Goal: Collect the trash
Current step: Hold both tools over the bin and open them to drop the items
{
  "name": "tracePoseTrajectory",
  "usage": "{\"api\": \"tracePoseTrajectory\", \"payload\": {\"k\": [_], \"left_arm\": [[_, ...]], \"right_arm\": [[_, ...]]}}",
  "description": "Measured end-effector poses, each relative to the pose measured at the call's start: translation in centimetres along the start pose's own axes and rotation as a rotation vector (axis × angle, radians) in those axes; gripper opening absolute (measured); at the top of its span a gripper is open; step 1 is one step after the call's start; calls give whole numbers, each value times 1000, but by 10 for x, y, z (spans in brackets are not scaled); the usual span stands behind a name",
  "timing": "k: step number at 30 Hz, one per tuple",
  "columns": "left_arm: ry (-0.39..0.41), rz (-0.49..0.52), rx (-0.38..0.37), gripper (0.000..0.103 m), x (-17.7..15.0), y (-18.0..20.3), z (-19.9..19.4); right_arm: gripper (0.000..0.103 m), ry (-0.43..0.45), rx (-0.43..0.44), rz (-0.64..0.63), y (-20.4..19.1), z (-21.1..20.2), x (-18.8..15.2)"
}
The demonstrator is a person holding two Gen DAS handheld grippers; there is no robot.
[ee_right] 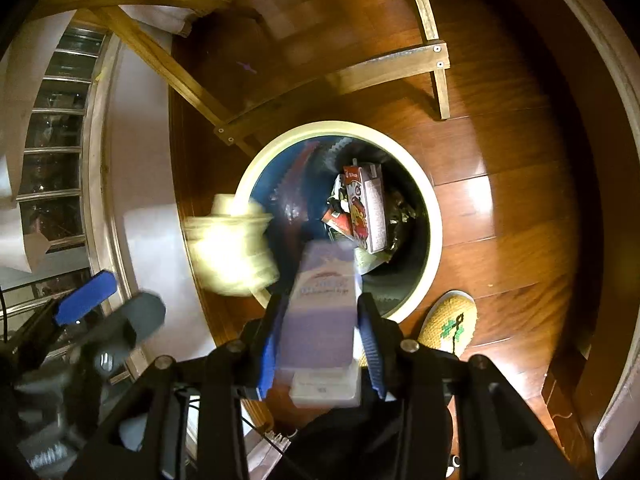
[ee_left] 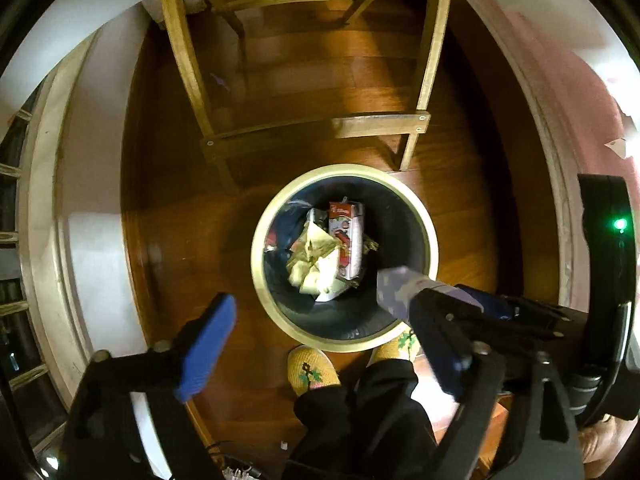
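A round trash bin (ee_left: 430, 236) with a cream rim stands on the wood floor and holds a red juice carton (ee_left: 346, 240) and crumpled yellow paper (ee_left: 316, 264). My left gripper (ee_left: 320, 350) is open and empty above the bin's near edge. My right gripper (ee_right: 322, 344) is shut on a purple carton (ee_right: 324, 308) and holds it over the bin's (ee_right: 436, 216) near rim. That carton (ee_left: 404, 290) also shows in the left wrist view. A blurred pale yellow wad (ee_right: 230, 248) hangs in the air at the bin's left rim. The red carton (ee_right: 366, 206) lies inside.
A wooden chair frame (ee_left: 320, 128) stands just behind the bin. A white wall and baseboard (ee_left: 100, 200) run along the left. The person's yellow slippers (ee_left: 312, 372) stand right in front of the bin. The chair rail (ee_right: 384, 66) also shows in the right wrist view.
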State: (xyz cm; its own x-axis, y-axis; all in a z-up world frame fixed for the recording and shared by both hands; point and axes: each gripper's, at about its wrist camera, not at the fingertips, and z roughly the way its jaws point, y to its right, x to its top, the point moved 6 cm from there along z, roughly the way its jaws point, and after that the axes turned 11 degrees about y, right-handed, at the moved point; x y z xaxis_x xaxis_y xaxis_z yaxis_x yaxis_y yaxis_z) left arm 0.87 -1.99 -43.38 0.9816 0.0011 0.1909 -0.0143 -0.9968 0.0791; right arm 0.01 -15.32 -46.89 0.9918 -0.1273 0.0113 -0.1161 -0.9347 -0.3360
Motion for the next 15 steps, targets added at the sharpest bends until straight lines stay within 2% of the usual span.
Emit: {"api": "tracePoseTrajectory", "payload": {"k": [2,8,15], "left_arm": [[-6,-10,17,95,1,-2,2],[23,-7,41,95,3,-1,-9],[79,-13,57,95,10,-3,-46]], "right_arm": [[41,3,-6,-4,2,0,1],[42,26,-8,-14,2,-11,7],[42,65,4,-27,-8,-40,13]]}}
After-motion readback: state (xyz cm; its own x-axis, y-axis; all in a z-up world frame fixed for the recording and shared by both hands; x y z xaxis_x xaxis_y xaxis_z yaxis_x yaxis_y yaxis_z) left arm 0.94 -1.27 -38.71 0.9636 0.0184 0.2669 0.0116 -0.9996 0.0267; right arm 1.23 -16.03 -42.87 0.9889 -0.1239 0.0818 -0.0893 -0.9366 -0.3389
